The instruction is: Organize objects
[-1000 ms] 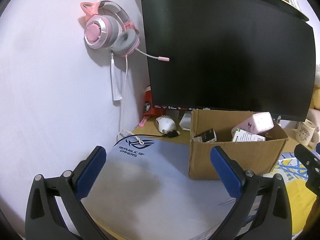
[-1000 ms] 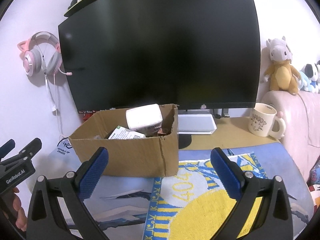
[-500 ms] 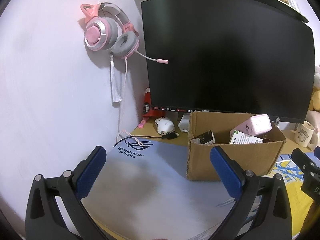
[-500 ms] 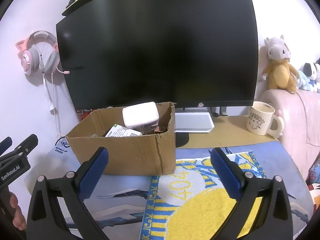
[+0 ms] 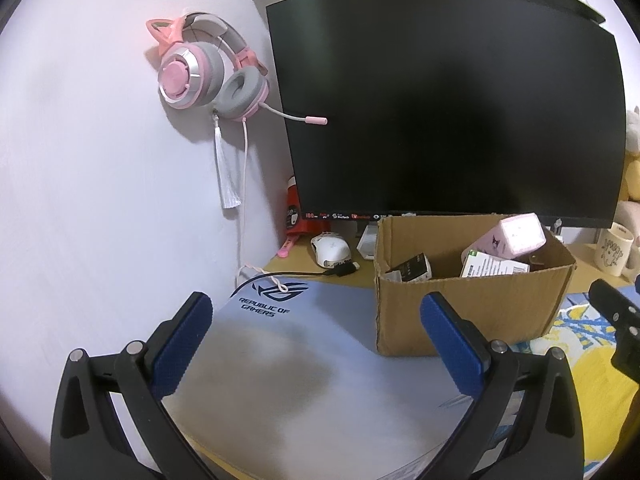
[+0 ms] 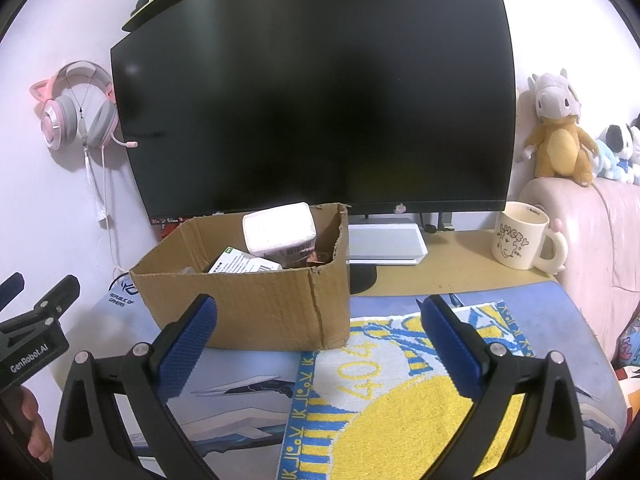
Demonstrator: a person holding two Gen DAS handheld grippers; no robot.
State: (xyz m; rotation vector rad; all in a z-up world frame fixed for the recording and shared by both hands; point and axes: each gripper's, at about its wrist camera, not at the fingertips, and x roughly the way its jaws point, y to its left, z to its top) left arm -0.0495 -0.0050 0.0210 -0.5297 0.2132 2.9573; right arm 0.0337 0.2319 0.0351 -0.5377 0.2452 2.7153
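A brown cardboard box (image 5: 472, 312) (image 6: 256, 308) stands on the desk mat in front of the monitor. Inside it lie a pink-white box (image 5: 516, 236) (image 6: 280, 228), a green-and-white packet (image 5: 492, 266) (image 6: 244, 266) and a dark packet (image 5: 412, 268). My left gripper (image 5: 316, 340) hangs open over the grey mat, left of the box, with nothing between its blue pads. My right gripper (image 6: 320, 344) is open too, just in front of the box's right corner, above a yellow and blue towel (image 6: 400, 400). Each gripper shows at the edge of the other's view.
A large dark monitor (image 6: 320, 100) fills the back. A pink headset (image 5: 204, 76) hangs on the left wall. A white mouse (image 5: 330, 246) and a red bottle (image 5: 294, 210) sit behind the mat. A cream mug (image 6: 520, 240), a white device (image 6: 384, 240) and plush toys (image 6: 560, 132) are at right.
Both views have shifted slightly: the box sits a little lower and closer in the right wrist view. Both grippers stay open and empty.
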